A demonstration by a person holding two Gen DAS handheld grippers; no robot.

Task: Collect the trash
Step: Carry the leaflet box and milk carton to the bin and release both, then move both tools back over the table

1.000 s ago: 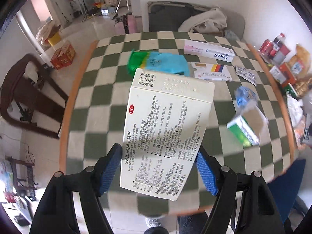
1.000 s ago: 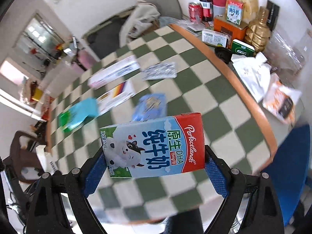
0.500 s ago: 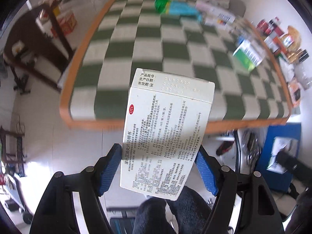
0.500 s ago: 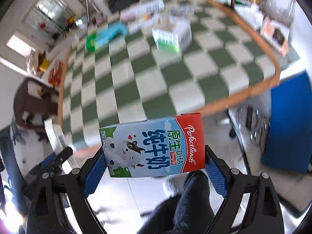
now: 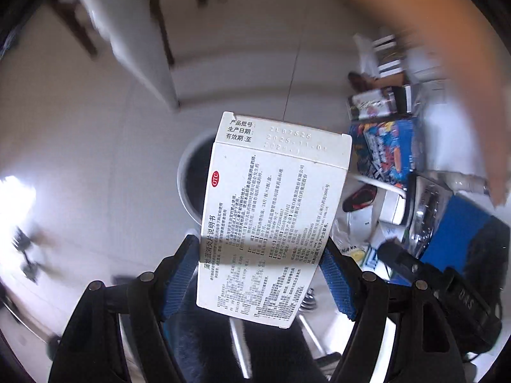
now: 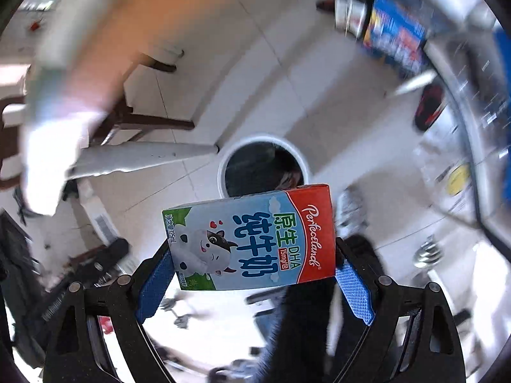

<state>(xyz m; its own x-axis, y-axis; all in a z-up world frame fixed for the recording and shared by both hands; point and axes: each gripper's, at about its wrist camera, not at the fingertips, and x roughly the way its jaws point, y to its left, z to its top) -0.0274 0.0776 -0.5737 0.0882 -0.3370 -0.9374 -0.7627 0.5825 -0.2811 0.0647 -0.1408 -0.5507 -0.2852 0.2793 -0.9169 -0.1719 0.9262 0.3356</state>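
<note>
My left gripper (image 5: 258, 277) is shut on a white medicine box (image 5: 271, 210) with black print and a red OTC mark, held upright. Behind it a white round trash bin (image 5: 191, 175) with a dark liner stands on the floor, partly hidden. My right gripper (image 6: 252, 274) is shut on a small blue, red and green milk carton (image 6: 252, 239) with a cartoon cow. The same white bin (image 6: 262, 166) shows just above and behind the carton, its dark inside open to view.
Pale tiled floor lies all around. The orange table edge (image 5: 431, 32) blurs across the top right, and also shows in the right wrist view (image 6: 121, 25). Table legs (image 6: 143, 156), a dark wooden chair (image 6: 134, 121) and cluttered boxes and bags (image 5: 392, 146) stand near the bin.
Both grippers have swung down and away from the checked table, still holding their boxes. The views now face the floor and the white bin under the table edge.
</note>
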